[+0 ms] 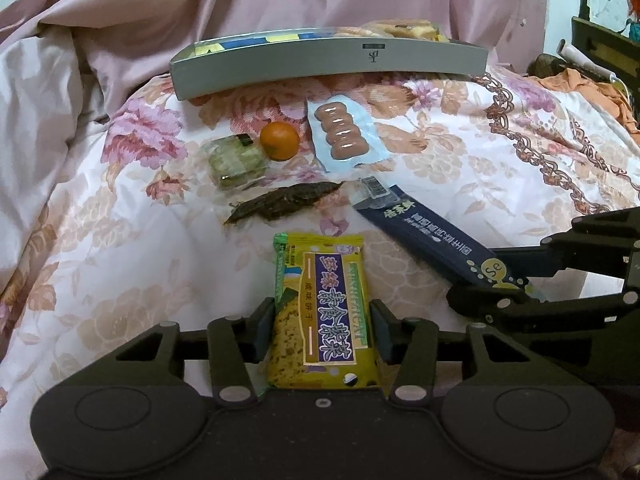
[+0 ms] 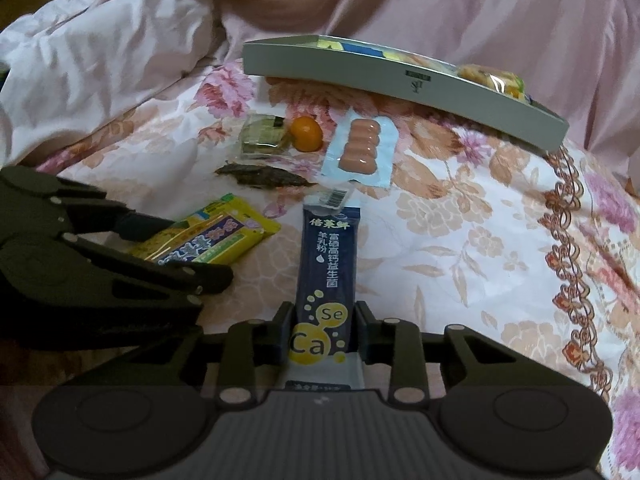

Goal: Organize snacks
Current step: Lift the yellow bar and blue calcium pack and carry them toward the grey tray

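Yellow pack sits clamped between the left gripper fingers, blue stick pinched the same way in the right gripper, both poking straight ahead toward the grey box at the far end of the quilt. The risk, I'd say: these are slick wrappers held near one end, so either could slide or droop and snag the box wall. Orange, sausages and two more packets lie ahead, between grippers and box, easy to clip.

Left gripper and right gripper: matte black plastic bodies, each with twin angular linkage arms pinned by silver round-head screws, dark blue-grey finger pads, two embossed circular discs flanking a ribbed central plate.
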`<state>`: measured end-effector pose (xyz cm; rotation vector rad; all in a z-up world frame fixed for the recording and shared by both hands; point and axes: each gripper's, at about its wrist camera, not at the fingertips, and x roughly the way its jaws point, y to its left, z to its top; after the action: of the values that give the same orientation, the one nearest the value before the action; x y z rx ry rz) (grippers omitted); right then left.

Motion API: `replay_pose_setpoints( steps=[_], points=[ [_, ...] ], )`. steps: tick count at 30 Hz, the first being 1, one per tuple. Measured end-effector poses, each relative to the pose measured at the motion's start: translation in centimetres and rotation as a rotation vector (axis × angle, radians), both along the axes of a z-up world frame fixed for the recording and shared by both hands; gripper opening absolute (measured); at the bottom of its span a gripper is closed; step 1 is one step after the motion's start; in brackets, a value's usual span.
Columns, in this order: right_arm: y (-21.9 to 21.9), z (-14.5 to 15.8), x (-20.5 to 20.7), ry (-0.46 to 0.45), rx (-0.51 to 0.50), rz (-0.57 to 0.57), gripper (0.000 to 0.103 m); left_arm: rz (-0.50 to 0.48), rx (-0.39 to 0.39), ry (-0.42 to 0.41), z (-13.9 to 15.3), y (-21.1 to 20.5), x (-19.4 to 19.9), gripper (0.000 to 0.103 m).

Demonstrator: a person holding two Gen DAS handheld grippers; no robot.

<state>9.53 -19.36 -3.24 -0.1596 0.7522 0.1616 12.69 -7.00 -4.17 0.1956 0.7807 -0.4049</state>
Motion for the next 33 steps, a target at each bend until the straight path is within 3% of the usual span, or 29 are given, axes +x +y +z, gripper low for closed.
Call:
replay_pose_setpoints(
  steps=[9,18,33],
  points=[
    [1.6,0.1,-0.8,-0.077,-0.138,0.085,0.03,0.029,-0.074,-0.035,0.5,0.8,-0.3,0.049],
    [2.7,0.0,-1.6,-0.175,-0.292,0.127,0.03,0.038,-0.099,-0.07,0.8,1.0,-1.0,0.049],
    [3.0,0.7,-2.6,-0.329,-0.43,0.123,0.03,0.045,-0.181,-0.175,1.9,1.8,-2.2,0.049]
  ],
)
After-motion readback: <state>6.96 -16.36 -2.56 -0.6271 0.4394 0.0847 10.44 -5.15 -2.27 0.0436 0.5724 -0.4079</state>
